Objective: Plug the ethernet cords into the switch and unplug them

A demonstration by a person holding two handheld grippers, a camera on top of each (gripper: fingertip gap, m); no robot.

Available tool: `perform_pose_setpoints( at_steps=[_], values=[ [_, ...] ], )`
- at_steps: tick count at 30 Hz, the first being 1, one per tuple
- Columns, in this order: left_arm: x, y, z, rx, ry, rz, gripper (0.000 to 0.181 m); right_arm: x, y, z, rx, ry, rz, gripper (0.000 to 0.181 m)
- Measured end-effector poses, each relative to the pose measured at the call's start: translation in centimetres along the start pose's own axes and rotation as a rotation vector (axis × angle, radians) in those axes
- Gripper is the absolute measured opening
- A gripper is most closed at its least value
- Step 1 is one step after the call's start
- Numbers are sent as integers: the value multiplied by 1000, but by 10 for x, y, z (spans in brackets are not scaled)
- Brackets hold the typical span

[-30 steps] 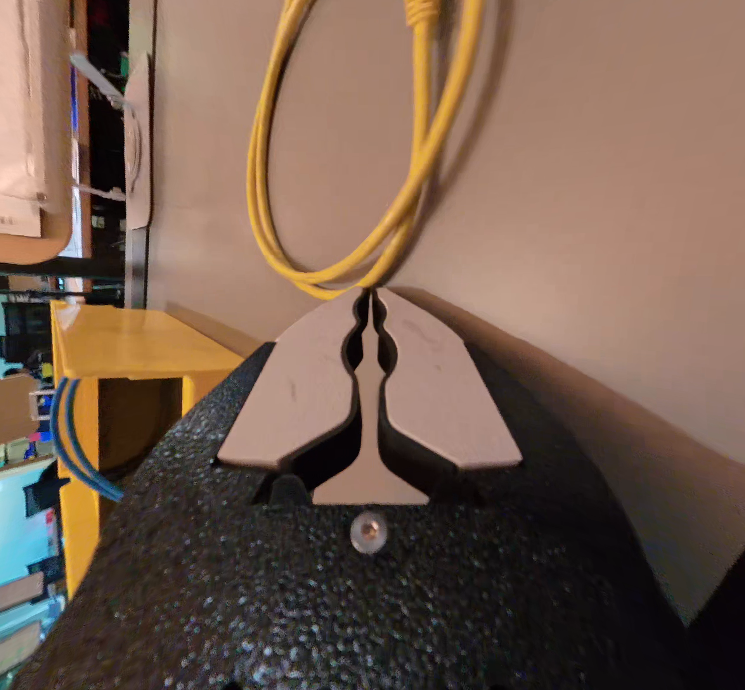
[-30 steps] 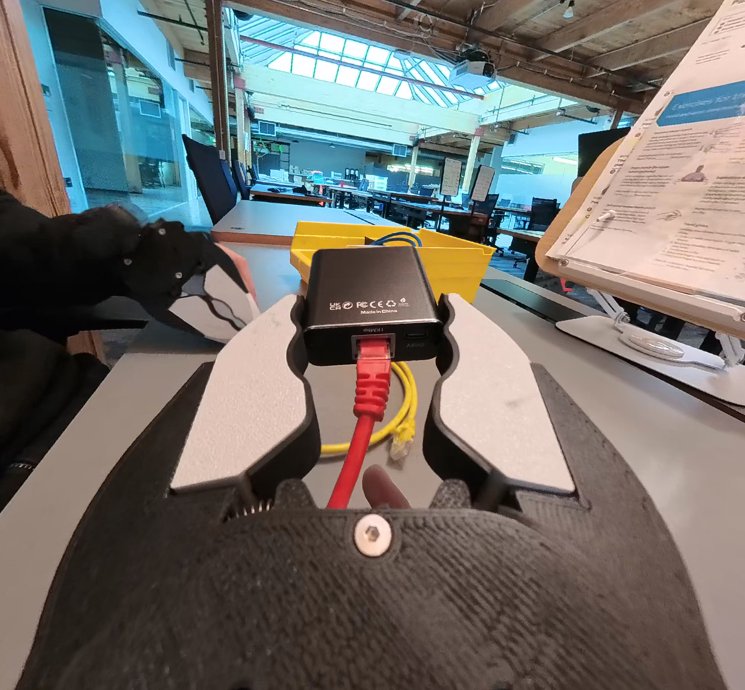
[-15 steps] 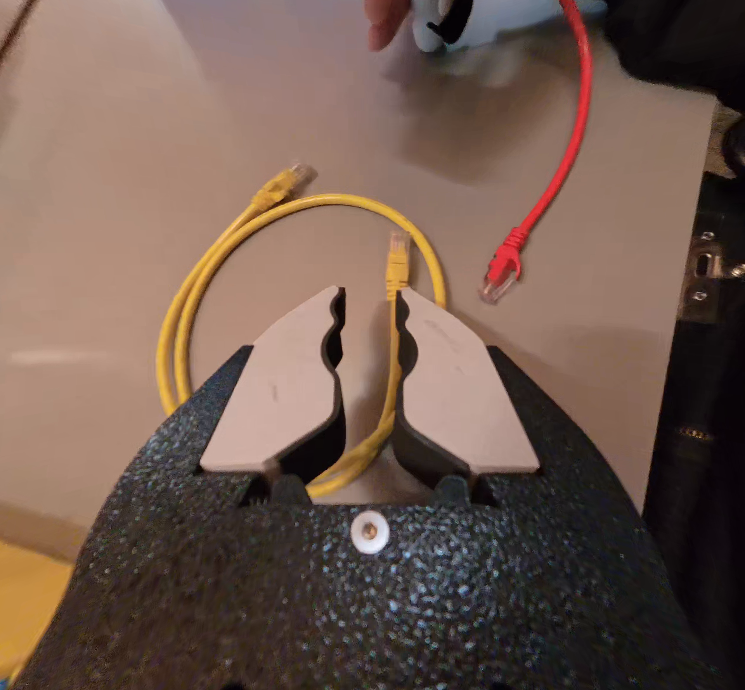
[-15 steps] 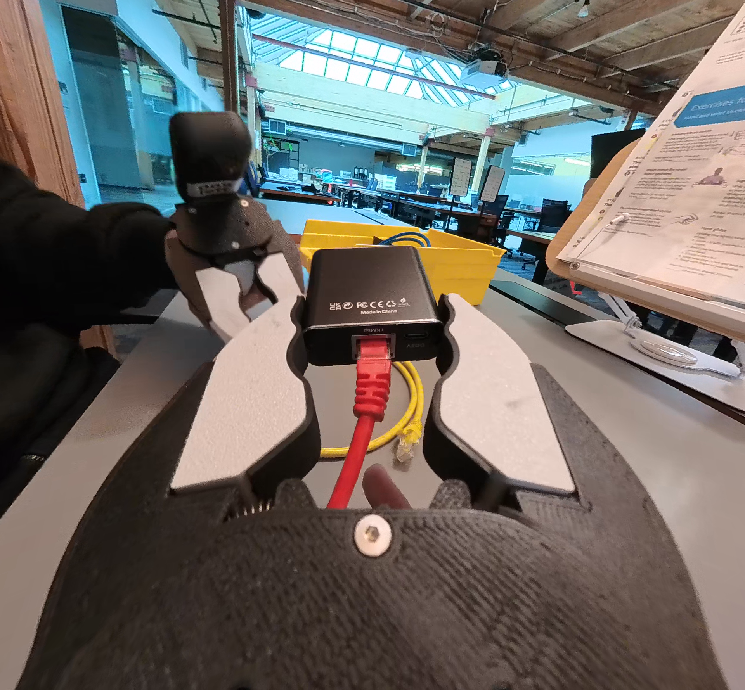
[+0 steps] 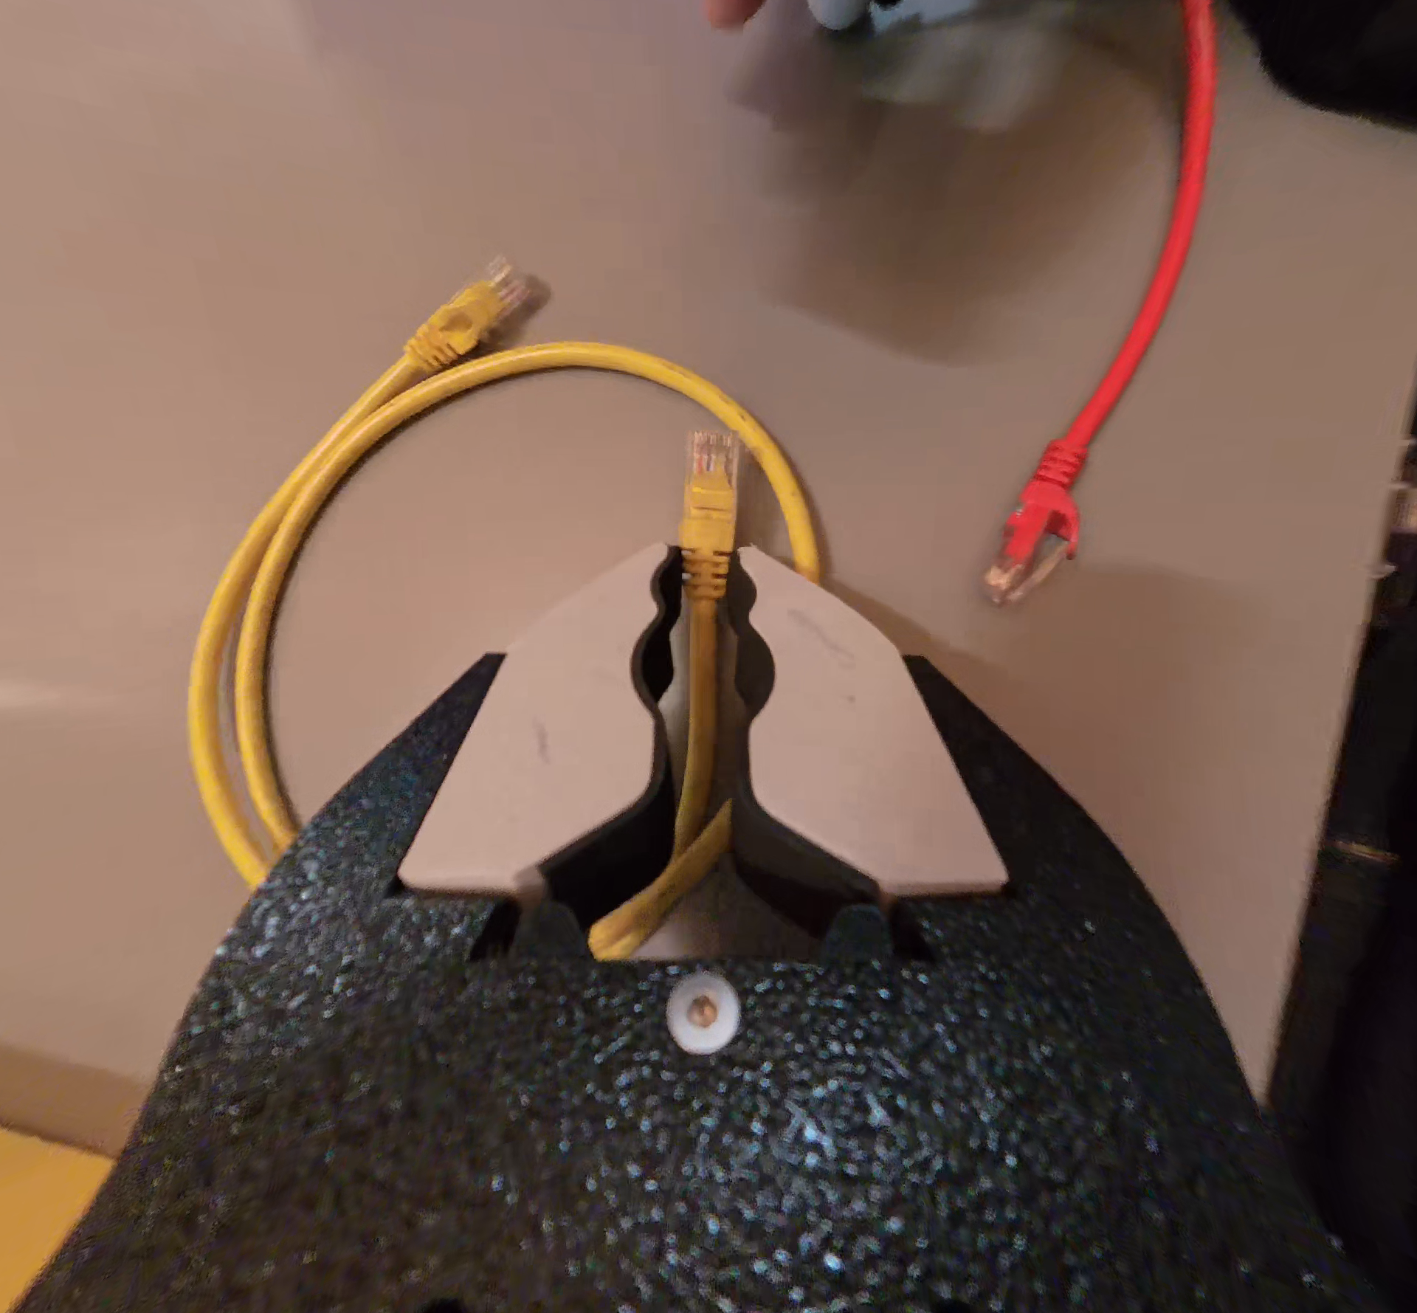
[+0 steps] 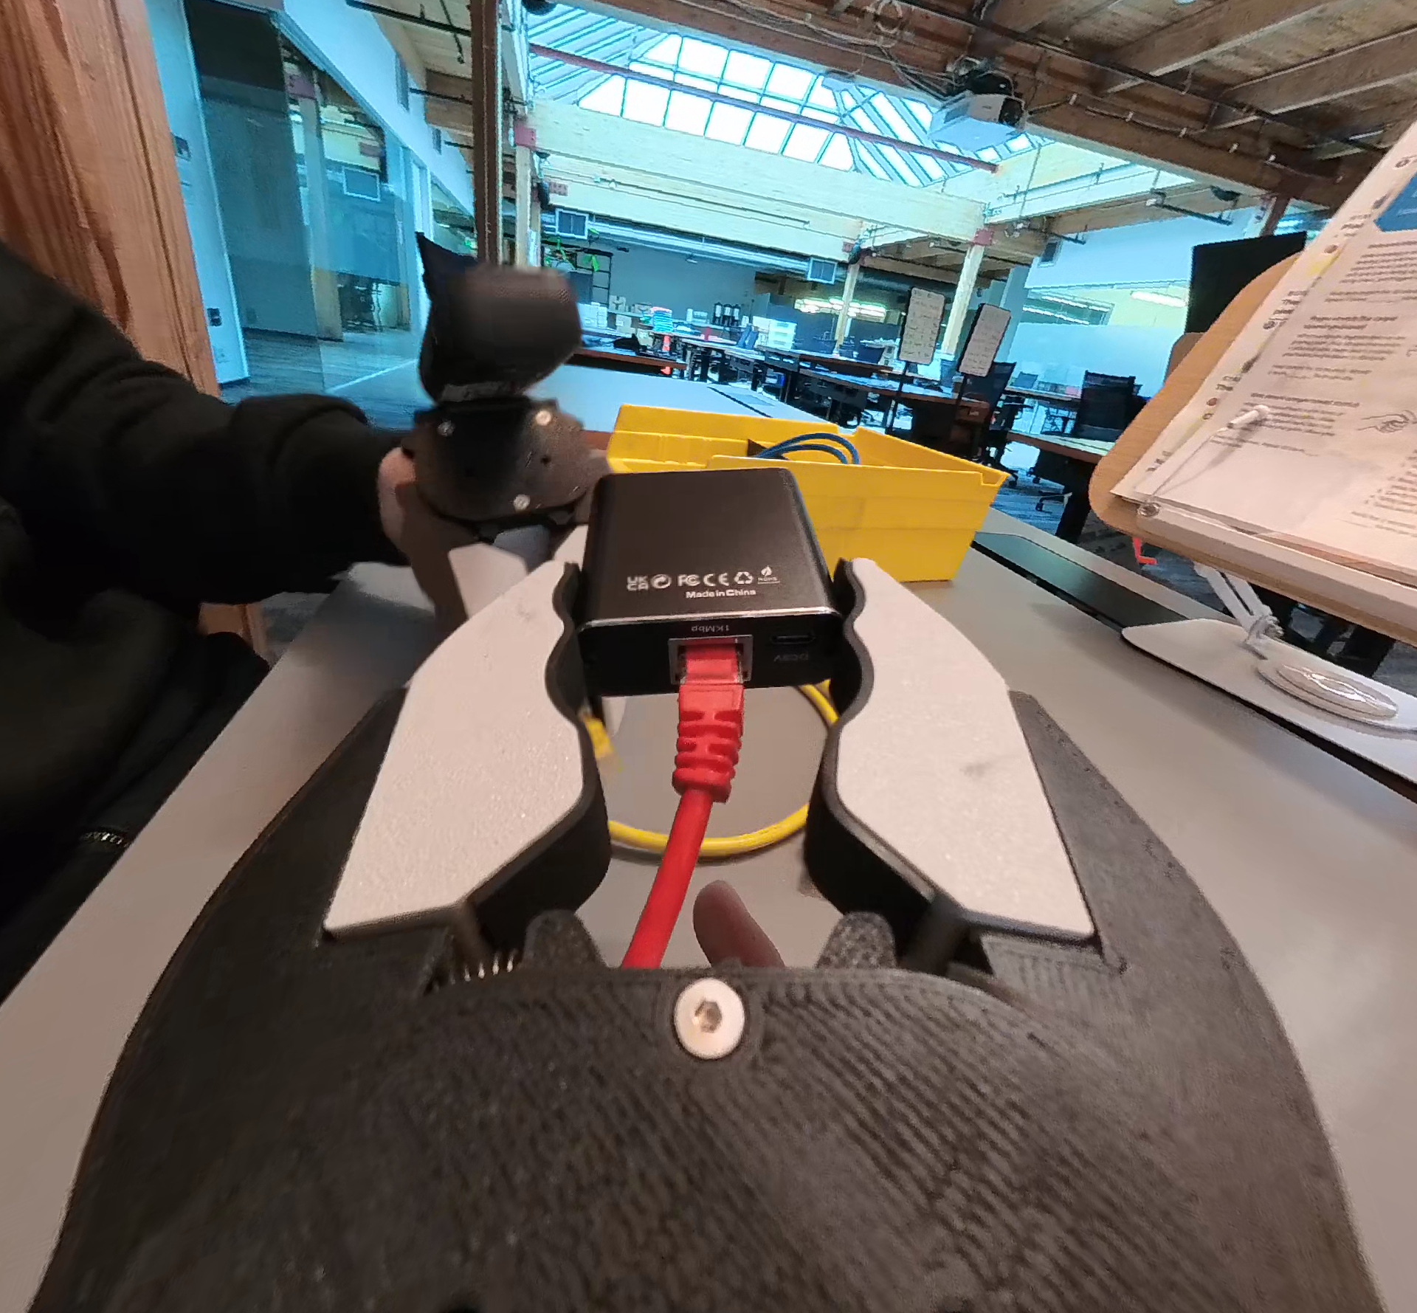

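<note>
— Left gripper (image 5: pixel 705 571) first: what has it got?

— Its jaws are drawn in around the boot of the yellow cord (image 5: pixel 230 632), just behind the clear plug (image 5: pixel 711 459), which pokes out ahead of the tips. Whether they pinch tight yet, I cannot tell; a sliver of gap shows either side. The cord's loop lies on the grey table (image 5: pixel 230 126), its other plug (image 5: pixel 479 306) off to the left.

— And the right gripper (image 6: pixel 709 632)?

— Clamped on the sides of the black switch (image 6: pixel 701 555), lifted off the table, with the red cord (image 6: pixel 705 724) seated in the port facing the camera. That cord's free end (image 5: pixel 1035 540) rests on the table, right of the yellow plug.

— How should the yellow one handle?

— Light and floppy, I'd judge, stiff only at the boot, so that is the place to hold. The clear plug and its latch look brittle; squeezing there risks a crack or slip.

— Room to move?

— Open table between the two grippers. The table edge runs just right of the red plug, a yellow bin (image 6: pixel 882 502) sits behind the switch, and a document stand (image 6: pixel 1265 479) to the right.
</note>
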State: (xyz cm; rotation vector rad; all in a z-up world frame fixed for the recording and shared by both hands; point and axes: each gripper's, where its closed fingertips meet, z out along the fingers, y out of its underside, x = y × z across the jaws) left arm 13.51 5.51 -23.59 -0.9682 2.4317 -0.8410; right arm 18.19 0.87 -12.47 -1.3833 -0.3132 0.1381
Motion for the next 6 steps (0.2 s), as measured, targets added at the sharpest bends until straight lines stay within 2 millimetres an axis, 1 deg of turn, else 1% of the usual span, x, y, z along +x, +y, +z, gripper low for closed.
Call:
perform_pose_setpoints(
  at_steps=[1, 4, 6],
  values=[
    [1, -5, -8, -3, 35, -29, 11, -3, 0, 1, 4, -21, 0, 63],
    [-2, -28, -40, 4, 125, -64, 11, -14, -1, 3, 9, -86, -1, 63],
    [-5, -44, -62, -5, 152, -37, 11, -20, -3, 4, 23, -124, 16, 63]
  ],
)
